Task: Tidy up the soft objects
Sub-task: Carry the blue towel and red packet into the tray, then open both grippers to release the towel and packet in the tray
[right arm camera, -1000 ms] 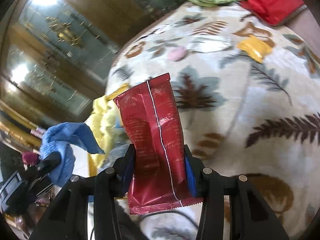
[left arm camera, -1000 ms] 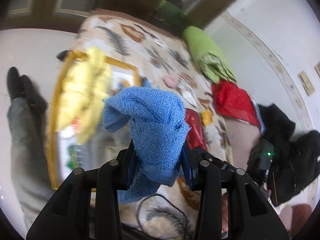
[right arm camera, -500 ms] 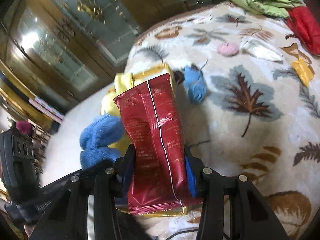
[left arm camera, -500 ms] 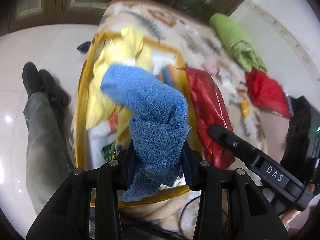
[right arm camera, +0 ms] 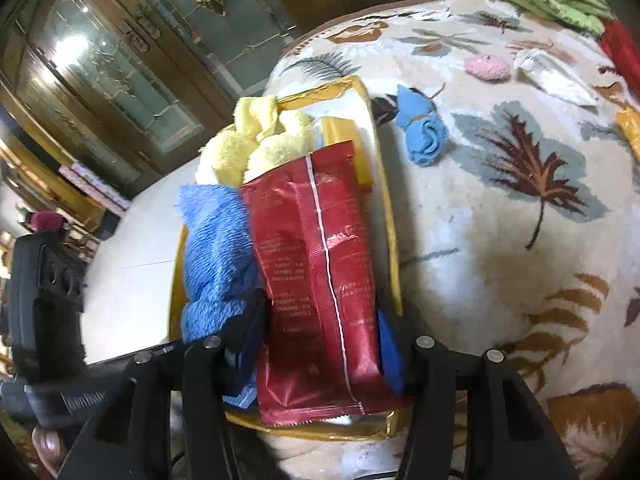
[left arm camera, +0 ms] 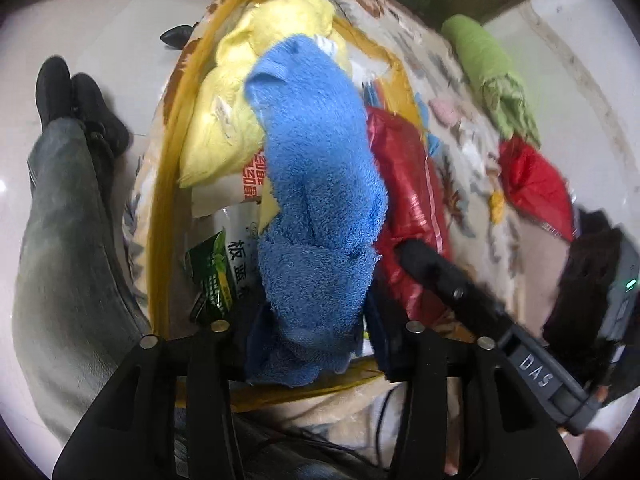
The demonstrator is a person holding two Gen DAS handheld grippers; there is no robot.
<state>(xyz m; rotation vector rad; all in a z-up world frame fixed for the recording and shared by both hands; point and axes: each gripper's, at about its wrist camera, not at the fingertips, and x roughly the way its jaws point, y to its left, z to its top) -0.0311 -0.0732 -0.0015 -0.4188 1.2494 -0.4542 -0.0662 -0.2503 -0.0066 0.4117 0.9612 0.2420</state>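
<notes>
My left gripper [left arm camera: 312, 332] is shut on a blue towel [left arm camera: 316, 184], held over a clear storage bag with a yellow rim [left arm camera: 168, 184]. The towel also shows in the right wrist view [right arm camera: 216, 256]. My right gripper [right arm camera: 320, 336] is shut on a dark red snack packet [right arm camera: 320, 280], held over the same bag [right arm camera: 394, 240] beside the towel. The packet shows in the left wrist view [left arm camera: 408, 208]. A yellow towel [left arm camera: 240, 92] and printed packets [left arm camera: 224, 276] lie inside the bag.
The bag sits at the edge of a leaf-patterned blanket [right arm camera: 520, 220]. On the blanket lie a small rolled blue cloth [right arm camera: 424, 132], a pink item [right arm camera: 488, 68], a white wrapper [right arm camera: 556, 76], a green bundle [left arm camera: 492, 76] and a red bag [left arm camera: 536, 184]. A person's leg [left arm camera: 68, 248] is at left.
Both grippers have moved down and closer over the open bag, each still holding its item. The towel and the packet now hang side by side just above the bag's contents.
</notes>
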